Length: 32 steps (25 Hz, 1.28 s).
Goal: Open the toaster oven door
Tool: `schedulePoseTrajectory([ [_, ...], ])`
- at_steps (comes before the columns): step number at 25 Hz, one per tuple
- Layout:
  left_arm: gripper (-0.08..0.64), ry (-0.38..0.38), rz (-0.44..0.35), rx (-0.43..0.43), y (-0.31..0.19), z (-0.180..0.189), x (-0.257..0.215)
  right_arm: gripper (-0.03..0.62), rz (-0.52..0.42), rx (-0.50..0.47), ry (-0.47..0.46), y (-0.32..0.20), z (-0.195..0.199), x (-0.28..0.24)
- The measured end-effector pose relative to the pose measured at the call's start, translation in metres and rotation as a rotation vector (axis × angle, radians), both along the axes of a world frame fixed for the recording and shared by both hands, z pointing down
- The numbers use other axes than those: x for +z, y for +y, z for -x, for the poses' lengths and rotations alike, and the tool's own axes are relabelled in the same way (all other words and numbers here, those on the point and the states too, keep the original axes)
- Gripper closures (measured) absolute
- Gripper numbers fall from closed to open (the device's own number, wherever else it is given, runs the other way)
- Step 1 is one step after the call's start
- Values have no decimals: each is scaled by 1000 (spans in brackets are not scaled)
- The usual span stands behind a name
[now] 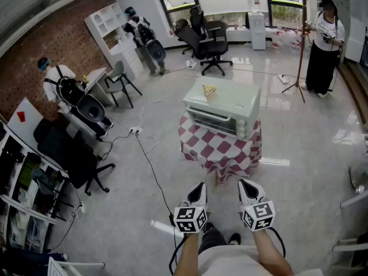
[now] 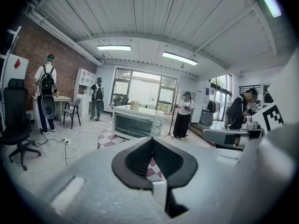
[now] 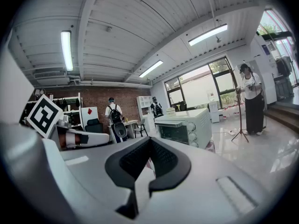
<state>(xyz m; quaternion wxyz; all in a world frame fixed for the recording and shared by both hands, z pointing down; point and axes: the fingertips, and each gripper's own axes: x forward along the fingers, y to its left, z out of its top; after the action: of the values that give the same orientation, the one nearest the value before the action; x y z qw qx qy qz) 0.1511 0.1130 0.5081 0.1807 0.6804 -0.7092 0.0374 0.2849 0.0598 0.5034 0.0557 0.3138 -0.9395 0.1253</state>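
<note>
Pale floor (image 1: pixel 144 211) separates the closed toaster oven (image 1: pixel 221 105) on its checked table (image 1: pixel 218 151) from left gripper (image 1: pixel 199 187) and right gripper (image 1: pixel 245 184), both clenched empty, apparently before the approach.

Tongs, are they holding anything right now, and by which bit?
Nothing is held. The left tongs and the right tongs are both shut and empty, well short of the toaster oven.

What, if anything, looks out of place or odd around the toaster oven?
A small yellowish wedge lies on top of the toaster oven, an unusual spot for a loose item. A black cable trails across the floor left of the table.
</note>
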Motion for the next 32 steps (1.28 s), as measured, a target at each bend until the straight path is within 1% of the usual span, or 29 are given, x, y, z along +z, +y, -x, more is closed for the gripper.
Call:
schedulePoseTrajectory([
  [10, 555, 3, 5, -12, 4, 5, 5, 589, -14, -20, -2, 1, 8, 0],
  [16, 555, 4, 26, -32, 17, 16, 9, 589, 20, -17, -95, -3, 9, -9],
  [21, 555, 15, 37, -80, 26, 39, 21, 591, 46, -47, -129, -11, 18, -2],
  [24, 555, 33, 41, -94, 17, 49, 34, 591, 45, -72, -124, -19, 27, 6],
  [27, 555, 55, 48, -85, 4, 57, 47, 589, 29, -79, -109, -28, 34, 16],
  [30, 555, 74, 53, -64, -13, 71, 54, 591, 23, -56, -102, -45, 46, 19],
  [32, 555, 70, 58, -45, -32, 85, 55, 591, 32, -33, -108, -64, 56, 20],
])
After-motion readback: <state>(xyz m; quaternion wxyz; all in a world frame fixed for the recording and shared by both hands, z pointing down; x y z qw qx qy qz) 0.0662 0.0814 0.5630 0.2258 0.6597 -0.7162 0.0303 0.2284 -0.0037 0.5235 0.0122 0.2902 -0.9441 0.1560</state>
